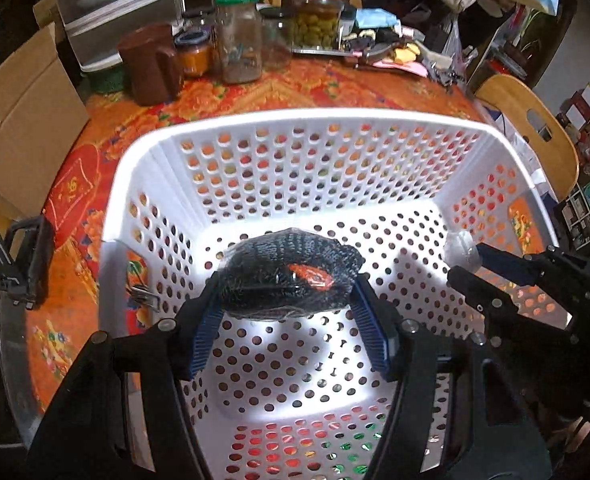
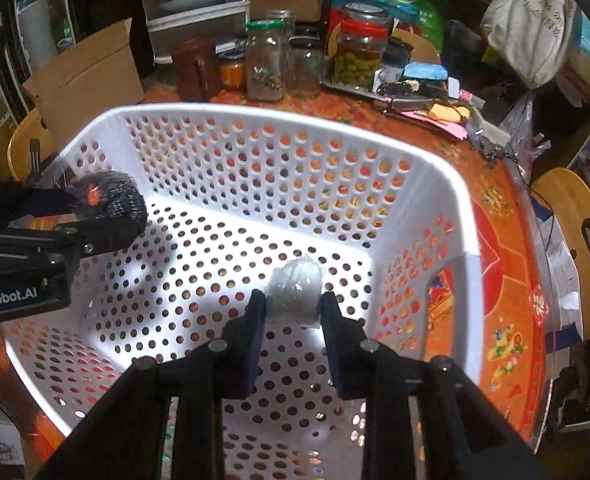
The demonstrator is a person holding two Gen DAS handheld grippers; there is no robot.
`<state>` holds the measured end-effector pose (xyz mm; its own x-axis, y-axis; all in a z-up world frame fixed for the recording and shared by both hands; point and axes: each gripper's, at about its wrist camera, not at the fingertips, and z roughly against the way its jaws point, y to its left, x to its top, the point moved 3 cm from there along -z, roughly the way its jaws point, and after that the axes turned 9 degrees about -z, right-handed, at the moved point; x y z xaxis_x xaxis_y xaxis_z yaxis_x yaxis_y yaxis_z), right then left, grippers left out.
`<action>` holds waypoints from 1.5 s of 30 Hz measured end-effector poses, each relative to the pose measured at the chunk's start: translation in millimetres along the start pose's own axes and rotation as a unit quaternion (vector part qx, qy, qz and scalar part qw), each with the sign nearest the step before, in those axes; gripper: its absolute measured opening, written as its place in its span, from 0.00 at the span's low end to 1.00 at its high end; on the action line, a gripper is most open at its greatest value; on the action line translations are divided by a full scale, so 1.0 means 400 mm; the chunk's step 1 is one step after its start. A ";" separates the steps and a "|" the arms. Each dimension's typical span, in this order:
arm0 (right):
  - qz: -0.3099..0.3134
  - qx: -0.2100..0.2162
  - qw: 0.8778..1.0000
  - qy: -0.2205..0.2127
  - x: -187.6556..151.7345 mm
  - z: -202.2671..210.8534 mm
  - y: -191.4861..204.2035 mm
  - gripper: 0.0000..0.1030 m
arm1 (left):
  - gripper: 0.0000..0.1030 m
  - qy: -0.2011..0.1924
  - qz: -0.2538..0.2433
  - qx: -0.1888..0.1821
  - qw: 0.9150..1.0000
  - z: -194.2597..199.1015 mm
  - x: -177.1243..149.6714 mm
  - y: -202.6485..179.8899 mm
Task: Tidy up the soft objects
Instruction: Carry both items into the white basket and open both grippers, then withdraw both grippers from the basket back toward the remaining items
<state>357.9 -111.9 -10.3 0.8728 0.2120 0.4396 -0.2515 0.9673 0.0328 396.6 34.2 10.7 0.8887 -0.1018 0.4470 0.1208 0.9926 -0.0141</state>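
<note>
A white perforated basket (image 1: 307, 118) stands on the orange patterned table; it also shows in the right wrist view (image 2: 255, 114). My left gripper (image 1: 285, 304) is shut on a dark knitted bundle with an orange label, wrapped in clear plastic (image 1: 291, 276), held above the basket floor. The same bundle shows at the left in the right wrist view (image 2: 111, 204). My right gripper (image 2: 293, 300) is shut on a small grey bundle in clear plastic (image 2: 295, 292), also over the basket floor. That gripper (image 1: 465, 264) shows at the right in the left wrist view, holding the pale bundle (image 1: 461, 250).
Glass jars (image 1: 239, 40), a brown pitcher (image 1: 151, 64) and small clutter stand on the table behind the basket. A cardboard box (image 1: 19, 128) is at the left. A wooden chair (image 1: 535, 128) stands at the right. A black clamp (image 1: 19, 260) sits at the table's left edge.
</note>
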 end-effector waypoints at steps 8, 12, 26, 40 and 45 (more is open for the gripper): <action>0.007 -0.005 1.000 0.013 -0.011 -0.019 0.009 0.26 | 0.60 0.004 -0.003 -0.009 1.000 -0.019 -0.006 -0.013; -0.003 0.004 1.000 0.005 -0.012 -0.015 0.002 0.34 | 0.67 -0.008 0.001 -0.012 1.000 -0.004 -0.006 -0.013; -0.018 0.038 0.997 -0.063 -0.029 0.127 0.013 0.98 | 1.00 -0.116 -0.003 -0.003 0.993 0.258 -0.031 -0.008; -0.049 0.029 0.991 -0.124 -0.193 0.327 -0.049 1.00 | 1.00 -0.157 -0.019 0.011 0.987 0.426 -0.290 -0.028; -0.048 0.026 0.988 -0.142 -0.309 0.351 -0.056 1.00 | 1.00 -0.177 0.000 0.020 0.984 0.447 -0.435 -0.010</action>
<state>196.9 -179.4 60.9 0.7434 0.0650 0.6657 -0.2009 0.9710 0.1296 162.4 59.7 92.8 0.6785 -0.0801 0.7302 0.0976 0.9951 0.0184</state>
